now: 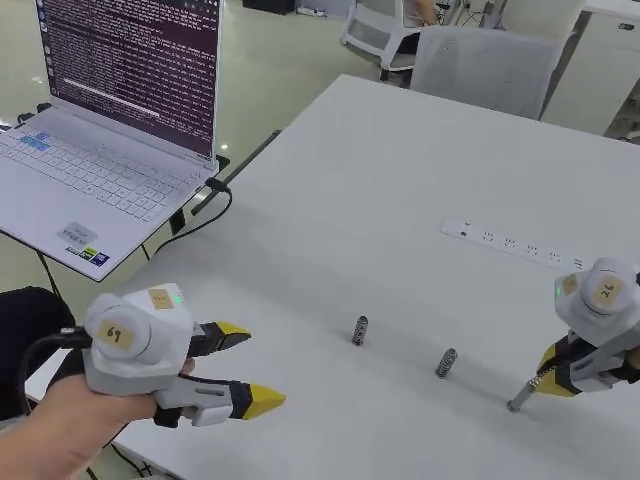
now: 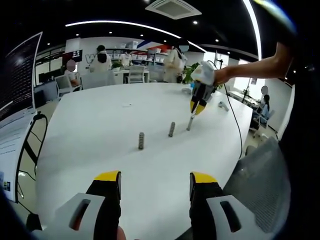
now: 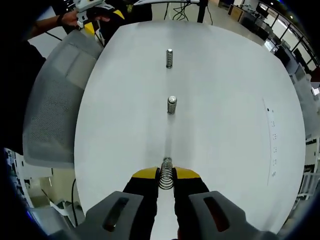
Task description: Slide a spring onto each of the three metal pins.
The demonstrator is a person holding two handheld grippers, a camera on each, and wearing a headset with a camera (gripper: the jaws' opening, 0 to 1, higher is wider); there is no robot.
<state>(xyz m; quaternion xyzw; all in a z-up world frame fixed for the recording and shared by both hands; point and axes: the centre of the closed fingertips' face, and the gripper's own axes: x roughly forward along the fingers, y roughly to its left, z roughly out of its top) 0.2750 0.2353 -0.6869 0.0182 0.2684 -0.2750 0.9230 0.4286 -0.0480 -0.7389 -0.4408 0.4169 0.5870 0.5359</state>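
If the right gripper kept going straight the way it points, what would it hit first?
Likely the nearer pin with a spring on it, almost dead ahead of the right gripper and its held spring; the farther pin stands behind.

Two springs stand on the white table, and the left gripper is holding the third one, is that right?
Not quite. The right gripper holds the third spring, clamped between its jaws in the right gripper view; the left gripper is open. The near spring and far spring do stand on the table.
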